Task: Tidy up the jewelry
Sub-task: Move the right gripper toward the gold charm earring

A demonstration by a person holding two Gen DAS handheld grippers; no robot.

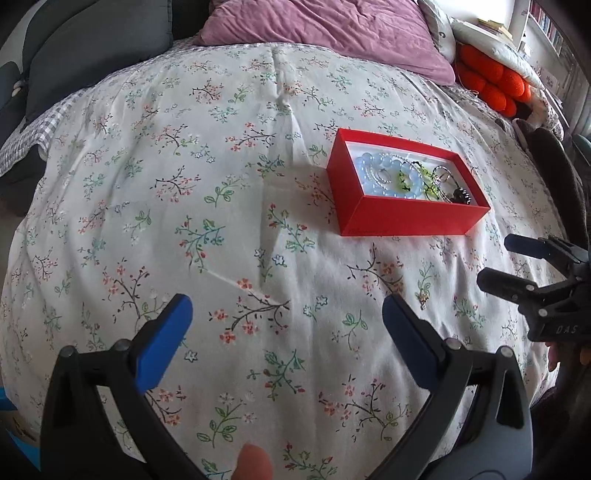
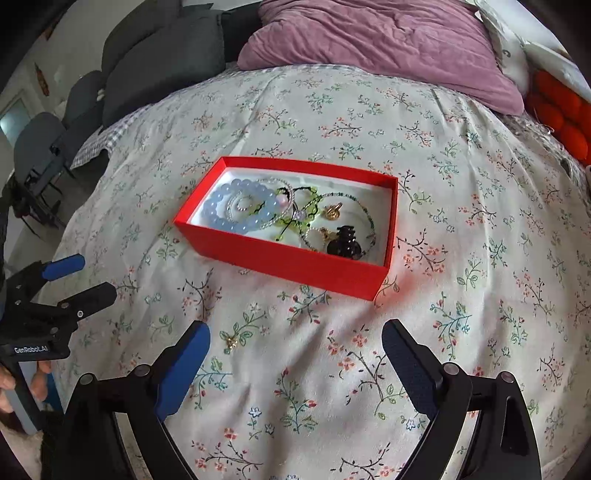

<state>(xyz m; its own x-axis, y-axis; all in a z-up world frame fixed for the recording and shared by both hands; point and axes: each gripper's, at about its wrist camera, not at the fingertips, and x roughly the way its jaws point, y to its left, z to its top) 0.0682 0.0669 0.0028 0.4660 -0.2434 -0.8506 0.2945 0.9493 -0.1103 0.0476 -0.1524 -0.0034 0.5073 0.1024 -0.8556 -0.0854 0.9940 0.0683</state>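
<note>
Right wrist view showed the red box [image 2: 295,266] at the centre of the frame on the flowered bedspread [image 2: 461,221], holding a blue bead bracelet [image 2: 236,206], a green trinket [image 2: 295,218], a gold charm [image 2: 332,211] and a black clip [image 2: 343,243]. A small gold piece [image 2: 232,341] lay loose on the cloth, lower left of the box. The right gripper [image 2: 295,354] stood wide and empty at the bottom. The left gripper [image 1: 286,325] was also spread wide, holding nothing. A purple pillow [image 1: 332,33] lay at the top.
</note>
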